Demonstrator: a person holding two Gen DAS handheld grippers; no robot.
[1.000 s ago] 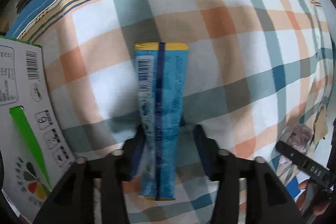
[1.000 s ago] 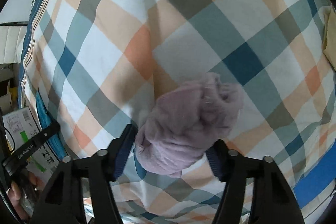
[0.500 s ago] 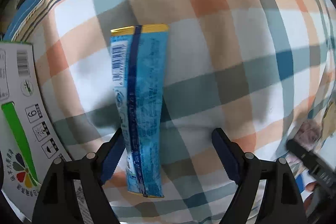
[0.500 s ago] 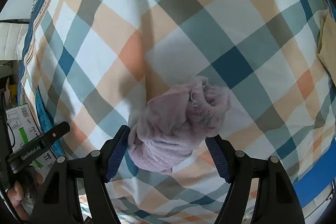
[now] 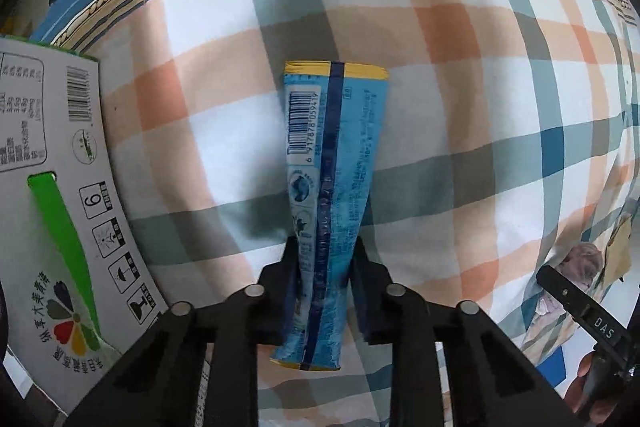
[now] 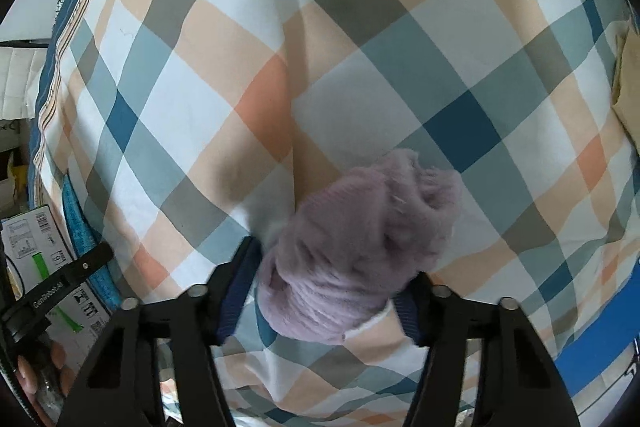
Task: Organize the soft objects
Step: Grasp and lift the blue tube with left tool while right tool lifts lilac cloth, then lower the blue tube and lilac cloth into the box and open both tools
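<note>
Lying lengthwise between the fingers of the left gripper (image 5: 324,263), the blue packet (image 5: 332,187) runs its long axis straight away from the camera, its yellow-edged far end pointing toward the striped border of the checked bedspread (image 5: 460,131) and its near end reaching back past the fingertips; the jaws are pressed in on its narrowed lower part, so the pinch falls near one end and most of the length hangs forward of the grip. Whether the packet is lifted clear of the bedspread or touches it cannot be told. Beside the packet, on its barcode side, sits a printed cardboard box (image 5: 52,187), close enough that it looks the likely place for sorting, and the left gripper is plainly the nearer one to it. The right gripper (image 6: 332,287) has its jaws closed around a lilac knitted bundle (image 6: 360,251), which bulges out ahead of the fingertips over the bedspread, well apart from the box. The right wrist view alone shows the bundle's shape and the grip on it; the left wrist view catches it only as a small patch at the far edge, but alone shows the packet's barcode, seam and pinch.
</note>
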